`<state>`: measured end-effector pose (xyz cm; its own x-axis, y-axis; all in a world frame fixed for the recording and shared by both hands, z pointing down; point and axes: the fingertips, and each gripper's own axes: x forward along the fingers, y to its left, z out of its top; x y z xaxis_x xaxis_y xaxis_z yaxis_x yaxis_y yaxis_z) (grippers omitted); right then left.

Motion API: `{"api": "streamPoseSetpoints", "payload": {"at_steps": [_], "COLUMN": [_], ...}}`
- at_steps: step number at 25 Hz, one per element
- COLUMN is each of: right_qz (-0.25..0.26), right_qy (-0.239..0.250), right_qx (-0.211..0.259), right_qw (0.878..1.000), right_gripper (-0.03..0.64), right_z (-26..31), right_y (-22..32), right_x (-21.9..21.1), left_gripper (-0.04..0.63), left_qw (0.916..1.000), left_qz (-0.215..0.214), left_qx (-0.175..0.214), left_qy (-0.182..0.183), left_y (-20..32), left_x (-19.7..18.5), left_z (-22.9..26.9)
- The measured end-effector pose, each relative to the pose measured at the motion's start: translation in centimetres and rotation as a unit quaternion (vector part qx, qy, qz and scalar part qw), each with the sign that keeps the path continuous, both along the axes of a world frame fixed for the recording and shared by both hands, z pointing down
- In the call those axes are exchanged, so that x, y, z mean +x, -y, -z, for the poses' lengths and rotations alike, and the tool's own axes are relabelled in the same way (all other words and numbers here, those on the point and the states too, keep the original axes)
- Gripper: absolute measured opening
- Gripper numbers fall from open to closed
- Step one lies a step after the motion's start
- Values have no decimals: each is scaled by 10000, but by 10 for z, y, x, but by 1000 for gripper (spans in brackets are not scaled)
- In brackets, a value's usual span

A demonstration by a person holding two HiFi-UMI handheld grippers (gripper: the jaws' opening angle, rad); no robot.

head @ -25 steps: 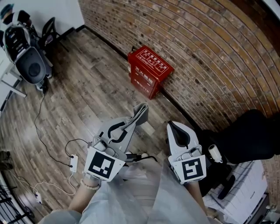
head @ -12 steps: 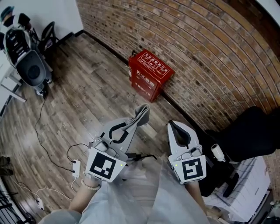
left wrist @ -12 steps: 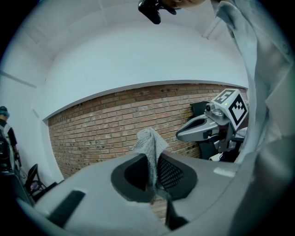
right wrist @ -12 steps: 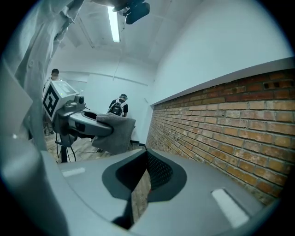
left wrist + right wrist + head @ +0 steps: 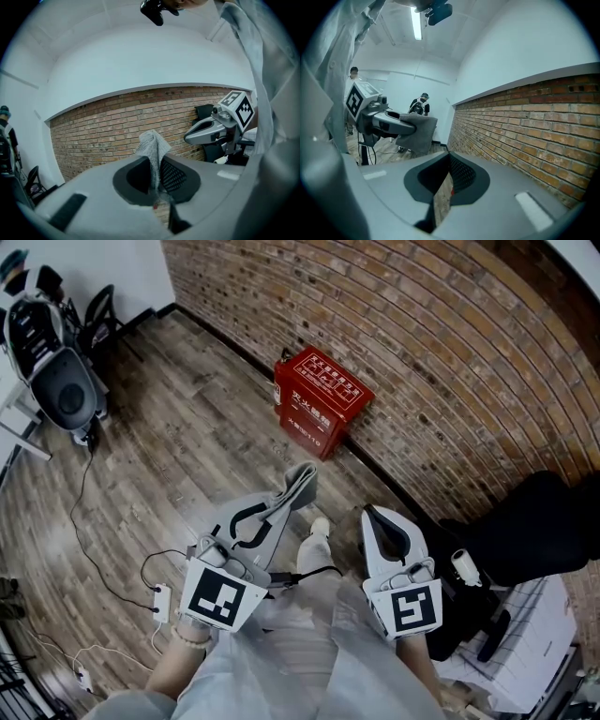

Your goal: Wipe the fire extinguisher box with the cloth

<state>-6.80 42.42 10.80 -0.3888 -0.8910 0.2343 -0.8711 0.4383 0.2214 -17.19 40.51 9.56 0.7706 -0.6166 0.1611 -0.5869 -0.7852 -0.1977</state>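
Note:
The red fire extinguisher box (image 5: 320, 397) stands on the wooden floor against the brick wall, well ahead of both grippers. My left gripper (image 5: 280, 509) is shut on a grey cloth (image 5: 302, 485), which sticks up past its tips. In the left gripper view the cloth (image 5: 152, 146) rises from between the closed jaws of the left gripper (image 5: 157, 190). My right gripper (image 5: 371, 515) is held beside it, shut with nothing in it. In the right gripper view the right gripper (image 5: 449, 180) points along the brick wall, with the cloth (image 5: 417, 130) at the left.
A black office chair (image 5: 531, 532) stands close on the right, with a white wire crate (image 5: 539, 645) behind it. Cables and a white power adapter (image 5: 158, 595) lie on the floor at the left. A black machine (image 5: 58, 367) stands at the far left. A white shoe (image 5: 318, 529) shows between the grippers.
Both grippers have stayed almost still, the left one still holding the cloth. The person's white shoe has come into view between the grippers.

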Motion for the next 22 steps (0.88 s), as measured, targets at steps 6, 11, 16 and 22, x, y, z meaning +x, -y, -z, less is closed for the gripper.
{"api": "streamPoseSetpoints", "payload": {"at_steps": [6, 11, 16, 22], "right_qz": [2, 140, 369, 627], "right_qy": [31, 94, 142, -8], "right_qx": [-65, -84, -74, -160], "right_qw": [10000, 9998, 9992, 9979], "right_gripper": [9, 9, 9, 9], "right_z": [-9, -15, -17, -22], "right_y": [32, 83, 148, 224], "right_x": [17, 35, 53, 80], "left_gripper": [14, 14, 14, 14], "left_qw": [9999, 9998, 9994, 9986], "left_qz": [86, 181, 339, 523], "left_qx": [-21, -2, -22, -57], "left_qy": [-60, 37, 82, 39], "left_y": [29, 72, 130, 201], "left_x": [14, 31, 54, 81], "left_z": [-2, -6, -9, -12]}}
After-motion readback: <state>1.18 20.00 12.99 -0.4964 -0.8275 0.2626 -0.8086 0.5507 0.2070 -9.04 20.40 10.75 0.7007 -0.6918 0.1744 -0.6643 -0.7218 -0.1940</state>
